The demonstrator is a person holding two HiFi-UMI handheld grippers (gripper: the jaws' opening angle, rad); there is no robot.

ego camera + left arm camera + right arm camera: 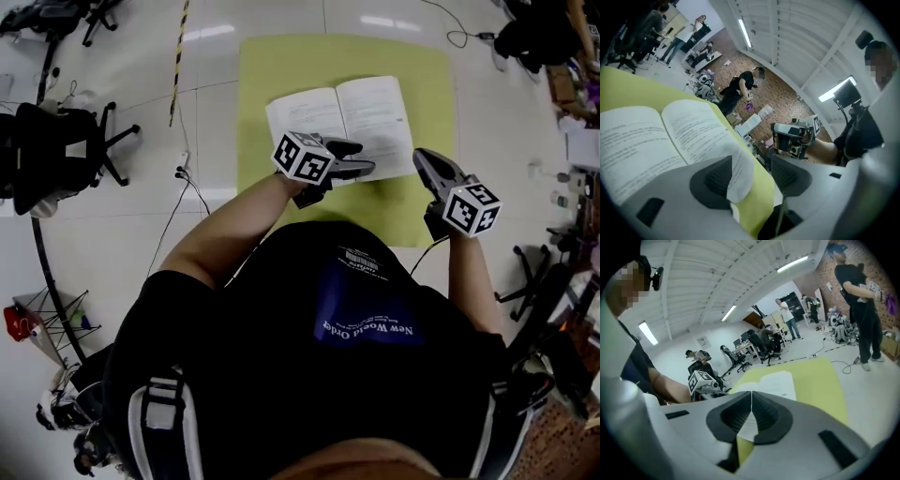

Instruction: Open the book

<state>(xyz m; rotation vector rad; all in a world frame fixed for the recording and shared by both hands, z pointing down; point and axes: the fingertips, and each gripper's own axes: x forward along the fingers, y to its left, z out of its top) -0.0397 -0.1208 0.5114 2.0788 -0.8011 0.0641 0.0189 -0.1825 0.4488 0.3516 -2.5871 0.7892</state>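
Note:
The book (342, 122) lies open with its white printed pages up on a yellow-green mat (281, 66). My left gripper (356, 157) hovers over the book's near edge with its jaws apart. In the left gripper view the book (656, 136) fills the left side. One curled page corner (740, 173) shows in the gap of the left gripper (757, 164), beside one pad and clear of the other. My right gripper (424, 157) is off the book's right edge, over the mat. In its own view the right gripper (751, 397) has its pads together, holding nothing.
A black office chair (56, 150) and floor cables (183, 187) are at the left. Boxes and clutter (572, 122) line the right side. Several people stand around the room, one close by (860, 310). White floor surrounds the mat.

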